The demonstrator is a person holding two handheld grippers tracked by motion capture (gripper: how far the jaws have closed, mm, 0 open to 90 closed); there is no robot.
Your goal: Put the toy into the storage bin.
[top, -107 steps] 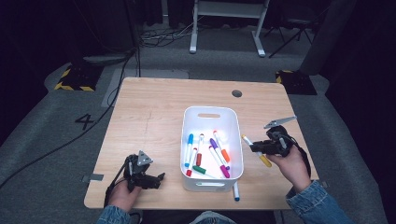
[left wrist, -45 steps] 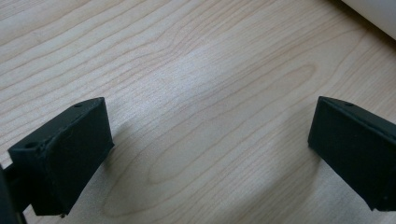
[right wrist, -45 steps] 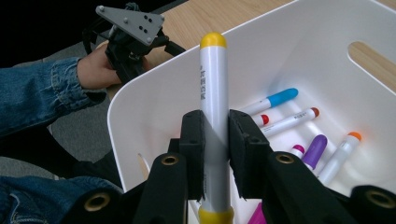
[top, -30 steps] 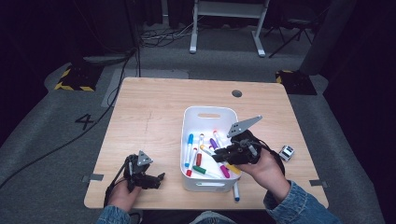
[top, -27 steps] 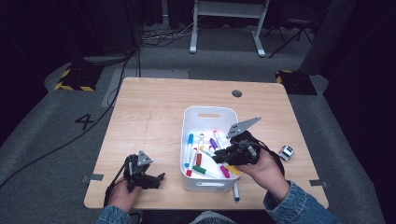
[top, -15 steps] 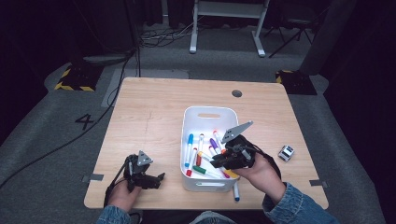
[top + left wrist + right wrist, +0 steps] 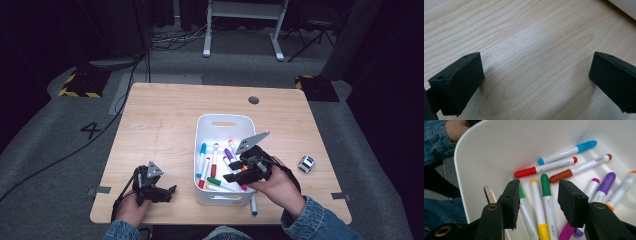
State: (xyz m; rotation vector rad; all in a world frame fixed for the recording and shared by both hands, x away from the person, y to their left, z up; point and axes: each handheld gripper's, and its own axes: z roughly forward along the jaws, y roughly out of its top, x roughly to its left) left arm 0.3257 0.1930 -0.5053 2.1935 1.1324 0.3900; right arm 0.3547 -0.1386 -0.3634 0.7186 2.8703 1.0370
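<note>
Wooden table [image 7: 165, 120] bearing white bin [image 7: 222, 122] of markers; right gripper [image 7: 537, 202] inside bin, jaws just opening above yellow marker [image 7: 539, 215], nothing pinched; left gripper [image 7: 167, 191] spread wide, empty, beside bin

A white "4" on the grey floor [image 7: 91, 131], left of the table [image 7: 165, 115].

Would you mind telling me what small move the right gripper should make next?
Probably lift clear of the white bin: the right gripper has just been opening, nothing is pinched, and one blue-capped marker lies outside on the table.
</note>
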